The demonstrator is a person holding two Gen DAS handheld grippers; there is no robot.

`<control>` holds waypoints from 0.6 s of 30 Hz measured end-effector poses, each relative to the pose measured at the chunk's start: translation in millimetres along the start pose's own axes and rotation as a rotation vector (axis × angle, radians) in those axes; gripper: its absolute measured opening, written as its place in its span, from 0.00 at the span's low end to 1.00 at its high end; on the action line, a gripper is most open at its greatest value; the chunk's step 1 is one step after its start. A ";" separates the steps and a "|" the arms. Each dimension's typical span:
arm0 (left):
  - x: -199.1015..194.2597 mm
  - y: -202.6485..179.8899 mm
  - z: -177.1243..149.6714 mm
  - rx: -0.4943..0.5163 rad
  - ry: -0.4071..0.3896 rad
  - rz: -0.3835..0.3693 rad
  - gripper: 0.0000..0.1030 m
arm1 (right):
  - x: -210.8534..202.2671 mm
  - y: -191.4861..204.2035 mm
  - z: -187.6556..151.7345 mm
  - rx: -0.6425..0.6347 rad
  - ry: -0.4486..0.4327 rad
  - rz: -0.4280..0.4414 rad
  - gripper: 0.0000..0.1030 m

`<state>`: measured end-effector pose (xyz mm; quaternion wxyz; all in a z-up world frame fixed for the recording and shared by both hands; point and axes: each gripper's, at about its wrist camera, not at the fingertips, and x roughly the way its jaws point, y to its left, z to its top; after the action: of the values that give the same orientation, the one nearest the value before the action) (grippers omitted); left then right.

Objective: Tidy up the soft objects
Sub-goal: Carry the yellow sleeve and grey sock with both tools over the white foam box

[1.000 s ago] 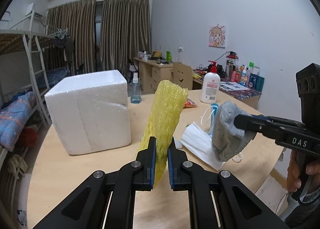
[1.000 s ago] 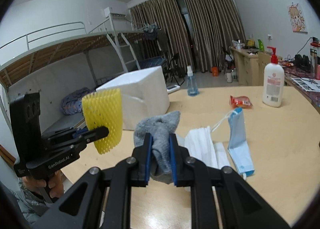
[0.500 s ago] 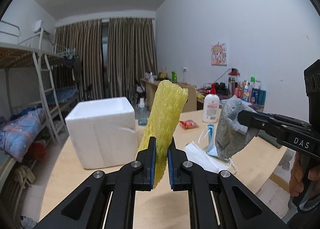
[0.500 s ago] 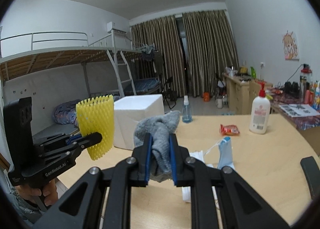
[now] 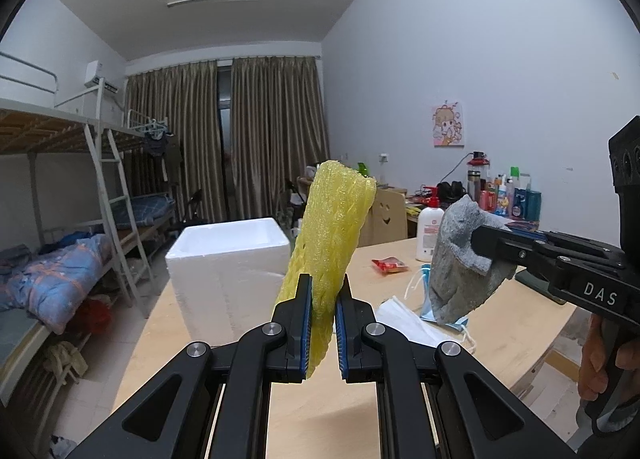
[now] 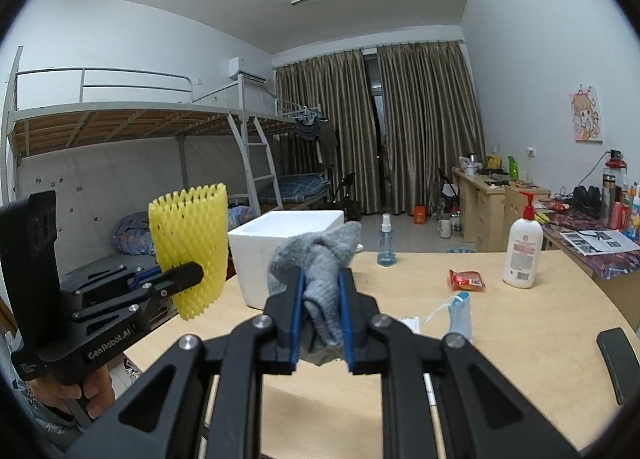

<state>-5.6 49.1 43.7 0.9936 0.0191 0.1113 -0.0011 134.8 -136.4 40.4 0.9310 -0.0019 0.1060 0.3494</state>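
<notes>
the left claw (image 5: 322, 323) is clamped on a yellow foam net sleeve (image 5: 332, 227), which is pinched near its lower end and stands up between the blue pads, leaning slightly to the right in the left wrist view. the sleeve is carried in the air above the tabletop (image 5: 400, 411).

the right claw (image 6: 320, 315) is clamped on a grey sock (image 6: 316, 259). the sock is bunched between the pads, with part of it hanging below them, and it too is clear of the tabletop. in the left wrist view the sock is seen to the right of the sleeve, apart from it.

1 container is in view: a white foam box (image 5: 228, 267), open at the top, standing on the far left part of the tabletop beyond both claws. its interior cannot be seen from either view, so its contents cannot be told.

face masks (image 5: 408, 323), white and blue, lie flat on the tabletop below the sock. a small red packet (image 6: 466, 279) lies further back. a white pump bottle (image 6: 523, 255) stands upright near the right edge, and a clear spray bottle (image 6: 386, 243) stands upright at the far edge, just right of the box.
</notes>
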 end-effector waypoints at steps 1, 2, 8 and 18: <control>-1.8 1.8 0.2 -0.001 0.001 0.007 0.11 | 1.5 0.4 0.7 -0.003 -0.001 0.004 0.19; -3.9 0.9 0.9 0.000 0.000 0.013 0.11 | 3.7 1.7 1.7 -0.005 0.001 0.010 0.19; -14.7 13.4 3.0 -0.015 -0.012 0.063 0.11 | 21.0 11.0 5.0 -0.019 0.015 0.052 0.19; -15.4 40.1 3.0 -0.056 0.001 0.116 0.11 | 49.5 30.2 11.8 -0.046 0.039 0.113 0.19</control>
<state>-19.7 89.1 51.5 0.9921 -0.0021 0.1103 0.0597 153.7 -80.5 44.2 0.9073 -0.0240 0.1159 0.4036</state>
